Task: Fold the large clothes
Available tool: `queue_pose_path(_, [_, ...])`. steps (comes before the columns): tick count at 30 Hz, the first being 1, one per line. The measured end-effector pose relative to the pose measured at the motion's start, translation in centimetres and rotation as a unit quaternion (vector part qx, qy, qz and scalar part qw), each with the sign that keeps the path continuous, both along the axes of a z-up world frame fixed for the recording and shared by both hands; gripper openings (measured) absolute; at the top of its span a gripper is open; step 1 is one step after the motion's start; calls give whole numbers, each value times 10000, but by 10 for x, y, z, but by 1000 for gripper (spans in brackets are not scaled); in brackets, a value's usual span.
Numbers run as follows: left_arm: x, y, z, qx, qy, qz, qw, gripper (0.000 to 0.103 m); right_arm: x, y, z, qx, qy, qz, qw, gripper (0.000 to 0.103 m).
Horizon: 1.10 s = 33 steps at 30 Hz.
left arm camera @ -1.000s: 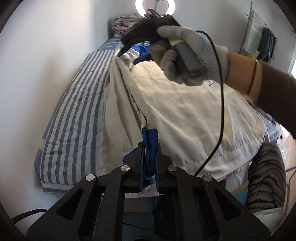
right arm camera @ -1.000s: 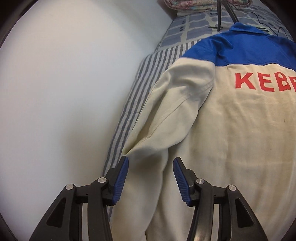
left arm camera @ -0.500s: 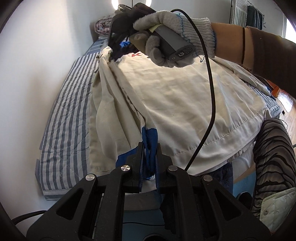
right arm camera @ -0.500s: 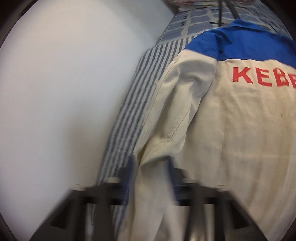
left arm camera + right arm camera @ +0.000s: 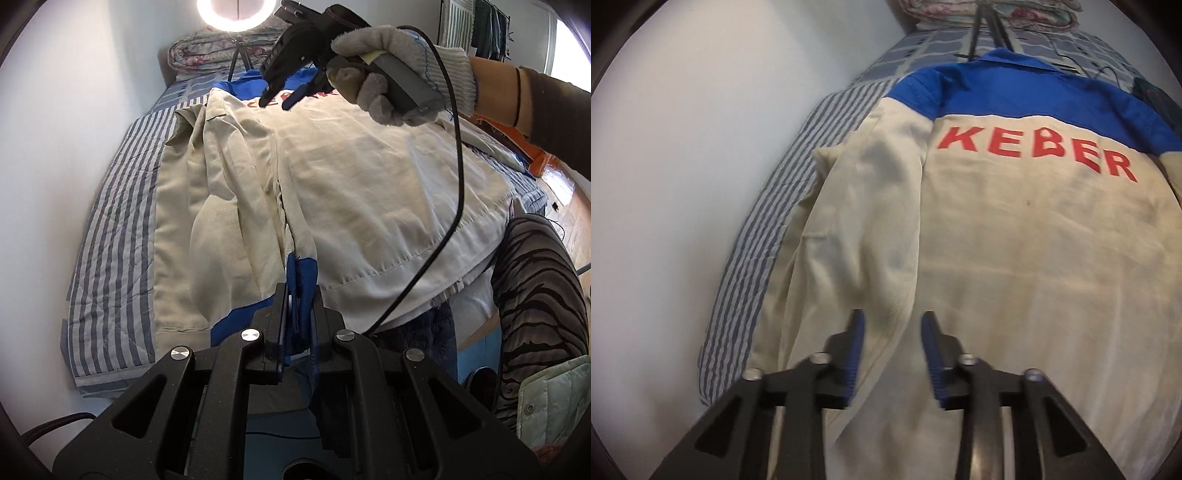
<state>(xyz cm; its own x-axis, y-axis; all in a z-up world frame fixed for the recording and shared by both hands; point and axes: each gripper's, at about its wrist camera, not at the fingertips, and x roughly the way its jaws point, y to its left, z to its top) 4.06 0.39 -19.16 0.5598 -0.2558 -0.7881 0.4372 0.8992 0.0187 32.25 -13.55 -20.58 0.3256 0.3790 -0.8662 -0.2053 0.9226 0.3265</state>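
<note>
A cream jacket (image 5: 1034,240) with a blue yoke and red letters lies back-up on the bed; it also fills the left wrist view (image 5: 369,177). Its left sleeve (image 5: 236,192) runs down along the body to a blue cuff (image 5: 301,269). My left gripper (image 5: 298,291) is shut on that cuff. My right gripper (image 5: 892,317) hovers over the upper sleeve (image 5: 871,206), its jaws opening with no cloth pinched between the pads. In the left wrist view, a gloved hand holds the right gripper (image 5: 276,103) near the lettering.
The striped bedsheet (image 5: 122,206) shows left of the jacket, and a white wall (image 5: 683,184) runs close along it. A folded quilt (image 5: 214,51) and a ring light (image 5: 238,14) on a tripod stand at the bed's far end. A person's striped-trousered leg (image 5: 535,295) is at the right.
The right gripper's jaws narrowed around the sleeve, then spread again, and it shifted right over the jacket's back. The left gripper kept hold of the cuff and drifted slightly.
</note>
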Motion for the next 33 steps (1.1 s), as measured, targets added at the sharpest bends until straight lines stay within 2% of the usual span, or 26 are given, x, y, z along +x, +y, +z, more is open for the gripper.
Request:
queue_pose_path(4, [1, 0, 1, -62, 14, 125, 9999, 8, 11, 0, 15, 538, -64, -192, 9983, 40])
queue_pose_path(5, [1, 0, 2, -75, 5, 151, 9999, 8, 15, 4, 18, 569, -79, -182, 9982, 44])
queue_pose_path(8, [1, 1, 2, -100, -4, 193, 9998, 8, 26, 24, 19, 528, -34, -97, 9986, 58])
queue_pose_path(11, [2, 3, 2, -139, 11, 218, 9997, 8, 46, 47, 2, 331, 170, -107, 9993, 59])
queue_pose_path(13, [3, 5, 2, -181, 30, 241, 9995, 8, 61, 64, -16, 33, 310, -78, 9995, 59])
queue_pose_path(14, [3, 6, 3, -198, 31, 249, 9995, 8, 63, 71, -21, -155, 337, -65, 9993, 52])
queue_pose_path(15, [2, 7, 4, -207, 28, 260, 9994, 8, 66, 77, -28, -385, 353, -49, 9986, 25])
queue_pose_path(16, [2, 8, 5, -227, 24, 276, 9994, 8, 67, 81, -34, -510, 387, -19, 9979, 10])
queue_pose_path(17, [2, 9, 6, -255, 24, 290, 9993, 8, 68, 82, -37, -565, 450, -16, 9974, 6])
queue_pose_path(19, [1, 12, 7, -317, 48, 306, 9990, 8, 66, 75, -30, -300, 418, -72, 9986, 3])
queue_pose_path(22, [-1, 10, 9, -395, 71, 276, 9988, 8, 57, 49, 5, 552, 85, -27, 9984, 1])
queue_pose_path(24, [-3, 6, 10, -431, 93, 203, 9988, 8, 47, 23, 27, 1000, -131, -13, 9949, 1])
queue_pose_path(26, [-7, 0, 10, -477, 169, 95, 9987, 8, 38, -6, 34, 1235, -199, -56, 9921, 1])
queue_pose_path(27, [-9, -2, 10, -506, 207, 66, 9985, 16, 33, -22, 31, 1266, -176, -107, 9917, 1])
queue_pose_path(28, [-12, -4, 10, -572, 278, 20, 9980, 22, 31, -36, 26, 1276, -101, -153, 9917, 1])
queue_pose_path(29, [-16, -5, 11, -682, 362, -17, 9970, 33, 27, -49, 18, 1215, -10, -224, 9923, 2])
queue_pose_path(30, [-20, -5, 13, -767, 398, -33, 9963, 37, 24, -62, 8, 1019, 86, -343, 9942, 7])
queue_pose_path(31, [-25, -4, 15, -861, 435, -40, 9953, 37, 22, -72, 0, 796, 142, -441, 9958, 8])
queue_pose_path(33, [-31, 2, 21, -1006, 470, 32, 9938, 37, 17, -86, -17, -91, 226, -540, 9982, 22])
